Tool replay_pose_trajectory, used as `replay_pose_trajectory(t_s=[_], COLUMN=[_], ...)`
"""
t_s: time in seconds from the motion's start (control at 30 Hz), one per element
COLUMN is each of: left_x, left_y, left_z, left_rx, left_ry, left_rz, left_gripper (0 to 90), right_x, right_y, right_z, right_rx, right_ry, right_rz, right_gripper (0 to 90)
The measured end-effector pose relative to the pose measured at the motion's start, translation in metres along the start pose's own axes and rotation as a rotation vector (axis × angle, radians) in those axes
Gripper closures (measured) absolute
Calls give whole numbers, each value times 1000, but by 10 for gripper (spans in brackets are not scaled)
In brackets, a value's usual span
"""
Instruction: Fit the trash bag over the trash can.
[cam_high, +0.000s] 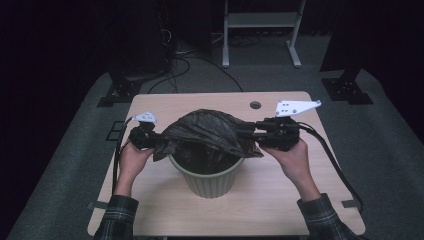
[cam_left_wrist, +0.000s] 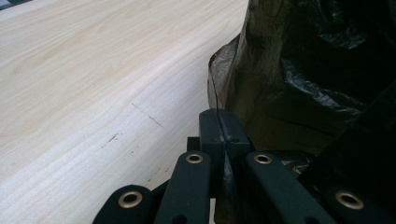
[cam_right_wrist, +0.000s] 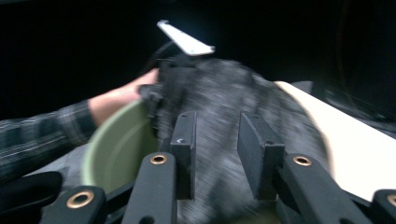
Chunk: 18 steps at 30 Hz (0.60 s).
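Note:
A pale green bin stands in the middle of the wooden table. A black plastic bag is spread over its mouth like a tent. At the bag's left edge, my left gripper is shut on a fold of the bag; in the left gripper view its jaws pinch the thin film. My right gripper is at the bag's right side, lifted above the bin rim. Its jaws stand apart, with the blurred bag beyond them and the bin rim to the left.
A small round hole sits in the tabletop near the far edge. Cables trail from both grippers over the table's sides. On the floor behind are a white frame and black stands. Bare wood lies left of the bin.

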<state>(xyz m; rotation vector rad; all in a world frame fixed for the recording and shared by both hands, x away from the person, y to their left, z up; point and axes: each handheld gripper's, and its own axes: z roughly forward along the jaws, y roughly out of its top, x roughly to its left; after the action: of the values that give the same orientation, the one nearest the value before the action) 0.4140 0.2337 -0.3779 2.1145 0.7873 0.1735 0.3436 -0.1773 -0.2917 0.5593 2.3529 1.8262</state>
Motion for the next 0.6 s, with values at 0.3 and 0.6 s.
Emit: replay_pose_trajectory(t_s=[0.3, 0.6], left_x=[0, 0], left_y=[0, 0], left_z=[-1, -5], left_rx=[-1, -4], left_ry=[-4, -2], left_rz=[1, 1], left_gripper=[898, 898], right_x=[16, 24], right_y=[6, -1], right_z=[42, 48], right_rx=[91, 139], right_ry=[70, 108], right_rz=[-32, -63], right_gripper=[699, 897])
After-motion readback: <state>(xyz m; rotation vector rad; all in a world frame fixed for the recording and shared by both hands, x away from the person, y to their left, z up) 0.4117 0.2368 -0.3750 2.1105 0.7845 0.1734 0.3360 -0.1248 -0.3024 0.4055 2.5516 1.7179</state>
